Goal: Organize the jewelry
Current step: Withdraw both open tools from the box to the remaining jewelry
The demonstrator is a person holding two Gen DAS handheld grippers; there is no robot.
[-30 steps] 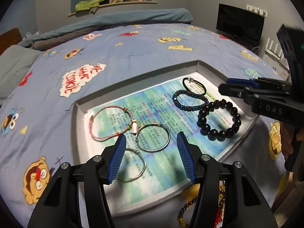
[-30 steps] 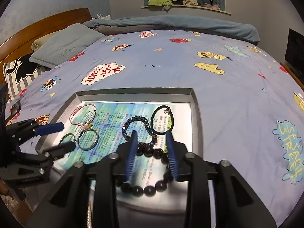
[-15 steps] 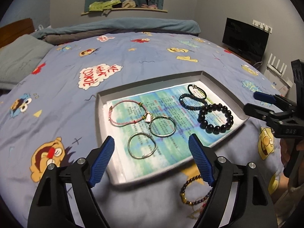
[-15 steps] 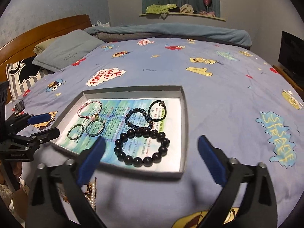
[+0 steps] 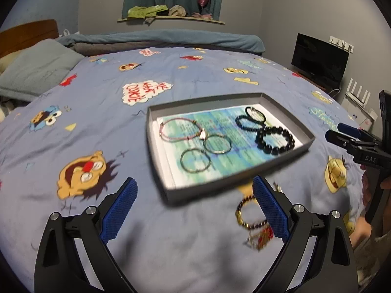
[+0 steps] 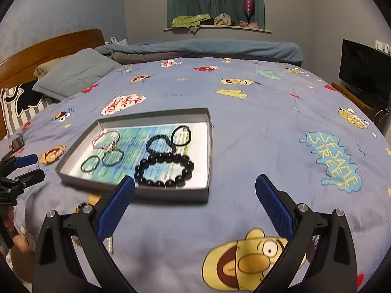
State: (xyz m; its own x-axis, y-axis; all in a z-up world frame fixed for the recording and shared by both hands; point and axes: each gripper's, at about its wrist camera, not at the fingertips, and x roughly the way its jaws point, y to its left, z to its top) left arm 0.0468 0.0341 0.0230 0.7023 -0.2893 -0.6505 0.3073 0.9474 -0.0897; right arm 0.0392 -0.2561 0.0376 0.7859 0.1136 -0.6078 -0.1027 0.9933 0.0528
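A grey tray [image 5: 288, 155] [image 6: 209, 146] lies on the bed and holds several bracelets: a pink cord one [image 5: 179, 130], two metal rings [image 5: 195, 160], a dark braided one [image 5: 246, 124], a thin black band [image 5: 255, 112] and a big black bead bracelet [image 5: 275, 140] [image 6: 165, 169]. A brown bead bracelet [image 5: 249, 213] with red-gold jewelry lies on the cover in front of the tray. My left gripper [image 5: 195, 205] is open and empty, held back from the tray's near edge. My right gripper [image 6: 195, 202] is open and empty, near the tray's right front corner.
The blue cartoon-print bedcover [image 6: 268, 127] spreads all around the tray. A grey pillow [image 6: 73, 73] and wooden headboard [image 6: 48, 46] are at the far left. A black monitor [image 5: 320, 59] stands beside the bed at the right.
Both grippers have opened wide and drawn back from the tray. The black bead bracelet now lies free in the tray. The jewelry on the cover has come into the left wrist view.
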